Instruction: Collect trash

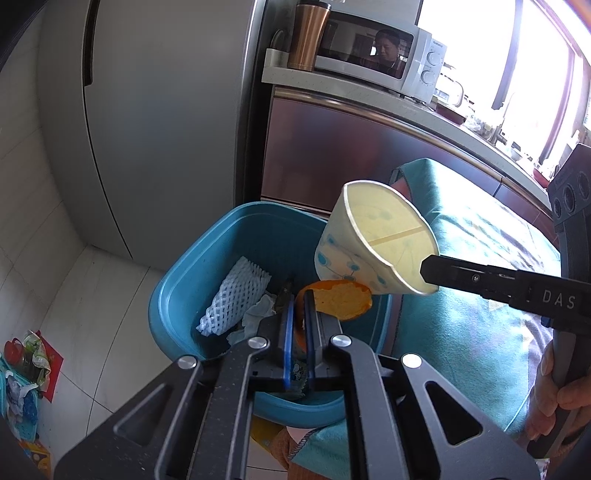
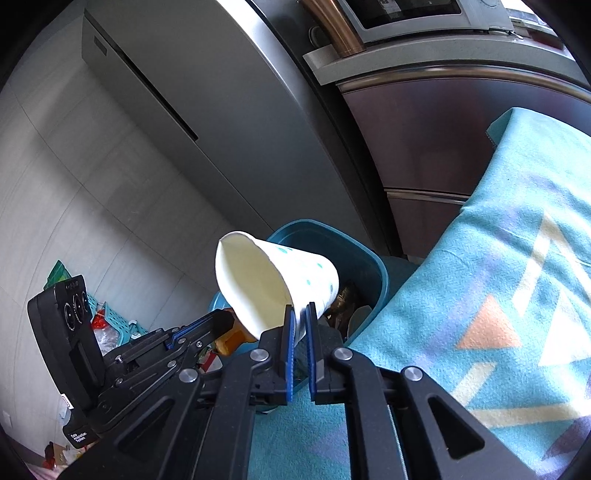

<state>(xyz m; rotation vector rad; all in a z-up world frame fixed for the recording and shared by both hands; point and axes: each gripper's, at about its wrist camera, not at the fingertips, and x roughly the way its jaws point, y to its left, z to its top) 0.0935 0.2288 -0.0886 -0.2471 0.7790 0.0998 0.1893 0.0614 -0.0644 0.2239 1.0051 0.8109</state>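
My left gripper [image 1: 300, 301] is shut on an orange peel [image 1: 341, 299] and holds it over the blue trash bin [image 1: 177, 295]. My right gripper [image 2: 300, 314] is shut on the rim of a white paper cup with blue dots [image 2: 273, 284], tilted on its side above the bin [image 2: 369, 258]. In the left wrist view the cup [image 1: 373, 243] hangs just right of the peel, with the right gripper's finger [image 1: 480, 277] on its rim. The bin holds a white foam fruit net [image 1: 232, 295] and crumpled tissue [image 1: 258, 314].
The bin stands on the floor beside a table under a teal patterned cloth [image 2: 498, 295]. A grey fridge [image 1: 166, 110] and a steel cabinet [image 1: 351, 147] stand behind. A microwave [image 1: 376, 51] and a copper tumbler [image 1: 306, 35] sit on the counter. Bags and clutter [image 1: 26, 369] lie on the floor at left.
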